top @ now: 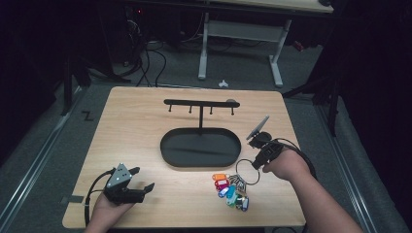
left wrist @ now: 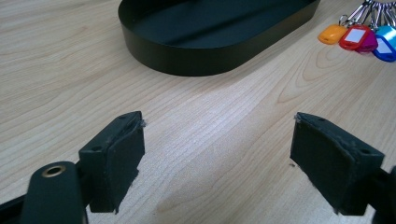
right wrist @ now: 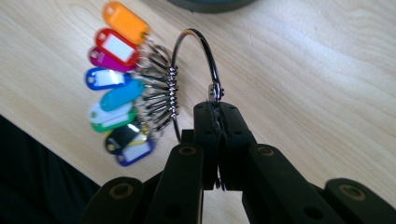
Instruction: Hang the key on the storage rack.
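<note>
The black oval tray (top: 200, 148) is sitting mid-counter (top: 136, 121) with nothing lying in it, its hook stand (top: 200, 103) rising from its far edge. The right tool (right wrist: 218, 108) is clenching the metal key ring (right wrist: 194, 51), whose coloured key tags (top: 231, 190) are fanning across the counter just beside the tray. The left tool (left wrist: 217, 140) is resting released near the counter's front-left corner. The tags' labels are too blurred to read.

Bare table (top: 136, 121) left of oval tray (top: 200, 147): free passage. Hook stand (top: 200, 103) rises from tray's far rim, blocking mid-table. Key tags (top: 231, 190) clutter the near-right; near-centre wood lies open.
</note>
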A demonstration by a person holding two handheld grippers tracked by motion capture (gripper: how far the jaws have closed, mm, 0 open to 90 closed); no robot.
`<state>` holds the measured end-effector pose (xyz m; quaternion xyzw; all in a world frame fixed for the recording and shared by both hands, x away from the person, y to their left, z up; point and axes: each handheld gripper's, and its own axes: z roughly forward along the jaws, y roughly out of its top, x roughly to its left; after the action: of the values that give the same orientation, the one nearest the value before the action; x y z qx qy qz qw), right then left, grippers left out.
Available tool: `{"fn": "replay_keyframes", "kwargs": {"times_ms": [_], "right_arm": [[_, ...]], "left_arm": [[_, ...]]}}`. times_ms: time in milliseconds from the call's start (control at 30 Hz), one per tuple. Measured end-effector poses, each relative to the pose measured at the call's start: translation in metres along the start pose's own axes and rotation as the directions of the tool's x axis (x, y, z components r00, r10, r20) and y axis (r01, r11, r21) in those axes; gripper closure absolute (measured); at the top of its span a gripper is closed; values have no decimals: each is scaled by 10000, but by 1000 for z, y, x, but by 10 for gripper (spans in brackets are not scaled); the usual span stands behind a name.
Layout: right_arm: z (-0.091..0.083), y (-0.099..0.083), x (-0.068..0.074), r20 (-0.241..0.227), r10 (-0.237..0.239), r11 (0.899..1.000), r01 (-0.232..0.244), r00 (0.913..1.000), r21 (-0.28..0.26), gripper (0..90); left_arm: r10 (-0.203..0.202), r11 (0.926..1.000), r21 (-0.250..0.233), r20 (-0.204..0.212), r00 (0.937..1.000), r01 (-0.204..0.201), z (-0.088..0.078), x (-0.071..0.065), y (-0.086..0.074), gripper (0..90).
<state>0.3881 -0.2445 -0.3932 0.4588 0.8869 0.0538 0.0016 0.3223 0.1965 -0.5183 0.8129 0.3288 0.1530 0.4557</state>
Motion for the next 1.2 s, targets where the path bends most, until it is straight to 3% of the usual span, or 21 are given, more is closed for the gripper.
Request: {"fn": "replay_keyframes", "kwargs": {"times_ms": [700,833,1200], "right_arm": [[-66,10,15,408,-77,9985,99,9991,-545,879],[-75,13,15,523,-319,9972,353,9981,-653,879],[-98,23,17,792,-372,9954,439,9962,-850,880]], "left_arm": [[27,10000,59,8,10000,-27,1,0,0,184],[31,10000,78,16,10000,-32,1,0,0,184],[31,9999,97,22,10000,-31,1,0,-1,185]]}}
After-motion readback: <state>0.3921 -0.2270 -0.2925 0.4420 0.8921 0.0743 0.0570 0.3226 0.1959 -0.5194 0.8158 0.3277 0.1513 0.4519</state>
